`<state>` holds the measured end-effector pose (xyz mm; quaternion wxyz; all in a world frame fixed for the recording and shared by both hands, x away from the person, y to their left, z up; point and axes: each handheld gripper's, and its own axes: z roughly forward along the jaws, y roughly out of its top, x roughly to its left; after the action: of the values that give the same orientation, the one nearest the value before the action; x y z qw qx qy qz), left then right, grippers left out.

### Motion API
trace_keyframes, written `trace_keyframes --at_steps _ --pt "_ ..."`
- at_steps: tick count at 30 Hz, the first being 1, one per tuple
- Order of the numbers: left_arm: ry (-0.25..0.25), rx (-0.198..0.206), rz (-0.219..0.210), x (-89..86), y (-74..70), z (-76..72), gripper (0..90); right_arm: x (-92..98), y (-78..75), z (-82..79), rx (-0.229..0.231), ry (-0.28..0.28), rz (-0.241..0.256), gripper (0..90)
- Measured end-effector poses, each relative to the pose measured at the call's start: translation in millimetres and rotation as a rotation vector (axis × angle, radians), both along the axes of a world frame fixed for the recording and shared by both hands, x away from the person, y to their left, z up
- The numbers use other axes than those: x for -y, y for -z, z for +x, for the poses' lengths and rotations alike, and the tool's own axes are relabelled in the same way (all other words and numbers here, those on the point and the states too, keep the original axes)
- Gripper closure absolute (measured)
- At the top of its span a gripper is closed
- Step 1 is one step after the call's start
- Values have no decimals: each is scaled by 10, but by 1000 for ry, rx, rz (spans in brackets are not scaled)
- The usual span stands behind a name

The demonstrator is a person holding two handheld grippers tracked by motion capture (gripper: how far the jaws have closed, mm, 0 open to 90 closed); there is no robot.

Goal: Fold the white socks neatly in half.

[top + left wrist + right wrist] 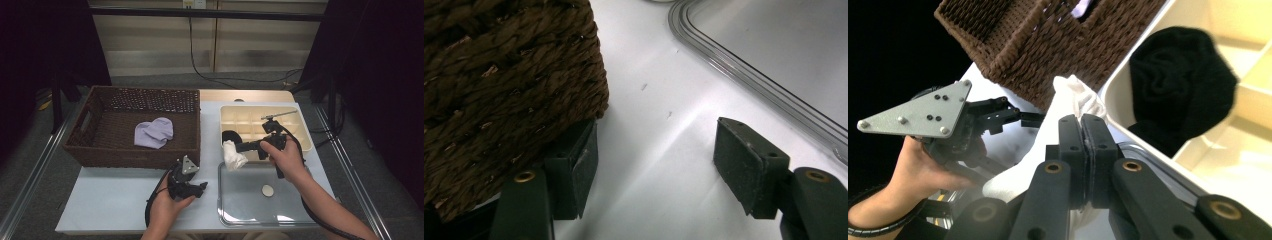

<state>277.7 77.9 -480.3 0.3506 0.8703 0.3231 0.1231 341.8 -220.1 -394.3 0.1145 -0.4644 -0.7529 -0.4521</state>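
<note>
Carrying white sock [233, 156] over near-left corner of cream divided tray [306, 131], right gripper [239, 148] risks snagging cloth on rim; black sock [230, 136] apparently fills that cell. Left gripper [202, 185] rests low by wicker basket [85, 145].

Left gripper view: jaws released, one pad [574, 165] touching basket; clear lid [774, 60] right.

Right gripper view: jaws clenched on white sock [1068, 107]; thin pinch could slip.

table [115, 200]: white top | on it: wicker basket [100, 150], compartment tray [305, 142], clear lid [250, 210]
</note>
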Motion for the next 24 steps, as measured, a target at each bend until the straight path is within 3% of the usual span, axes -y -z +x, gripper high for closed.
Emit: trace_keyframes --at_steps 18,24 --pt "-1 24 -39 -25 45 -29 332 278 -230 168 24 75 -3 886" --pt "1 27 -47 -38 56 -35 331 341 -231 228 27 95 -6 886"
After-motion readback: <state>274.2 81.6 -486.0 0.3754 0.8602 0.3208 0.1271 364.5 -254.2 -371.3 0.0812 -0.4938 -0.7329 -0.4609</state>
